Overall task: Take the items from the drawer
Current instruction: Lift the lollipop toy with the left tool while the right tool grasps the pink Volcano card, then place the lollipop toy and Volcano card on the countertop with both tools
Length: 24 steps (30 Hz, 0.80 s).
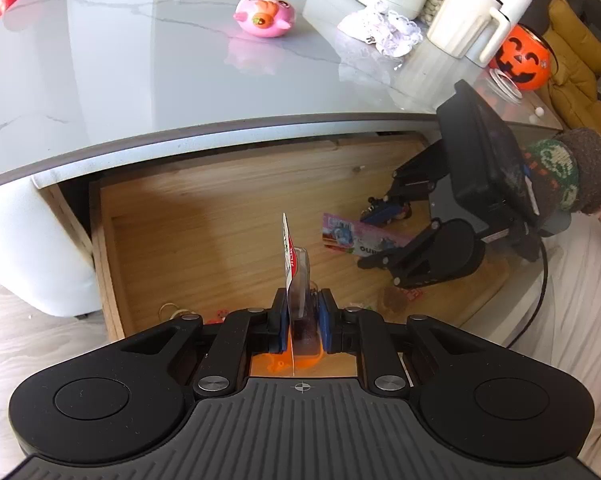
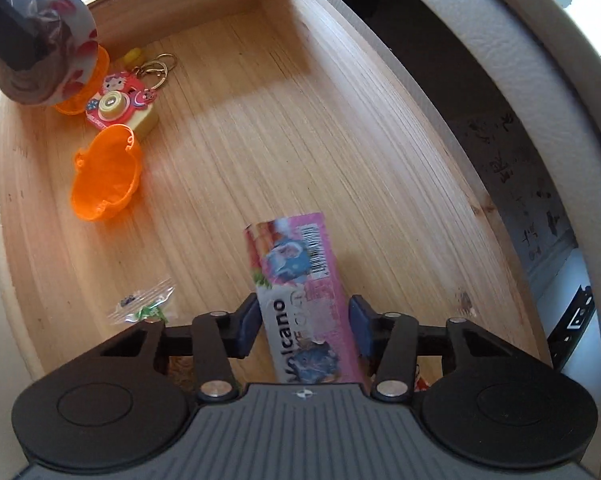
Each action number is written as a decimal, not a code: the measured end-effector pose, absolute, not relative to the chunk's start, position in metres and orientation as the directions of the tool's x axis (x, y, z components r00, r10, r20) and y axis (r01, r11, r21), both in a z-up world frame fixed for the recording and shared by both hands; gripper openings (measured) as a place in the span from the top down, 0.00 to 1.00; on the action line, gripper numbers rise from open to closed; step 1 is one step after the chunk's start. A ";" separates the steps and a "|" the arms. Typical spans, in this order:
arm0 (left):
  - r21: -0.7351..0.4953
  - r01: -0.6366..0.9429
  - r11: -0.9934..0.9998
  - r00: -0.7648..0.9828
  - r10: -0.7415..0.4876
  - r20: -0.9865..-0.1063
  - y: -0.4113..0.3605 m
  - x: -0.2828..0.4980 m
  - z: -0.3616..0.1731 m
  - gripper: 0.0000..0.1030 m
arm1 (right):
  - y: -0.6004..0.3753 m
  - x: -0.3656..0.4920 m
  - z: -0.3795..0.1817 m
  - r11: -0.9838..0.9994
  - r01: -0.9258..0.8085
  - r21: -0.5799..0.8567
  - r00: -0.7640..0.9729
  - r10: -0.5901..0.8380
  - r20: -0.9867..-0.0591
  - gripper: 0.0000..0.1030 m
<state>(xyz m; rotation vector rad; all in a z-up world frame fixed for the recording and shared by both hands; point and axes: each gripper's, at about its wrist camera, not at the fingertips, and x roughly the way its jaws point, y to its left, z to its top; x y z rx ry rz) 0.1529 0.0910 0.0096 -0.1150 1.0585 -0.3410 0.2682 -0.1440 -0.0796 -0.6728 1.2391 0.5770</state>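
The wooden drawer stands pulled out under the white marble table. My left gripper is shut on a clear packet with a red-and-white card, held upright on edge over the drawer's front. That packet also shows at the top left of the right wrist view. My right gripper sits low in the drawer, with both blue pads against the sides of a pink "Volcano" box. From the left wrist view, the right gripper holds the pink box at the drawer's right.
Lying in the drawer are an orange capsule half, a pink camera keychain and a small clear bag. On the table are a pink toy, a white jug and a pumpkin bucket. A knitted cuff shows at the right.
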 end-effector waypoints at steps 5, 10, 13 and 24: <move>-0.241 0.252 0.937 0.444 -0.333 -0.832 0.076 0.146 0.013 0.83 | -0.152 0.244 -0.043 0.706 -0.696 -0.130 0.260 0.079 -0.962 0.59; -0.256 0.275 0.927 0.455 -0.360 -0.814 0.061 0.144 0.020 0.83 | -0.162 0.215 0.004 0.746 -0.656 -0.114 0.323 0.141 -0.936 0.59; -0.271 0.279 0.921 0.500 -0.380 -0.778 0.056 0.150 0.039 0.83 | -0.173 0.204 0.028 0.785 -0.615 -0.081 0.355 0.184 -0.917 0.59; -0.518 0.184 0.836 0.682 -0.488 -0.545 0.073 0.249 0.118 0.83 | -0.203 0.203 0.077 0.893 -0.442 -0.083 0.463 0.148 -0.874 0.59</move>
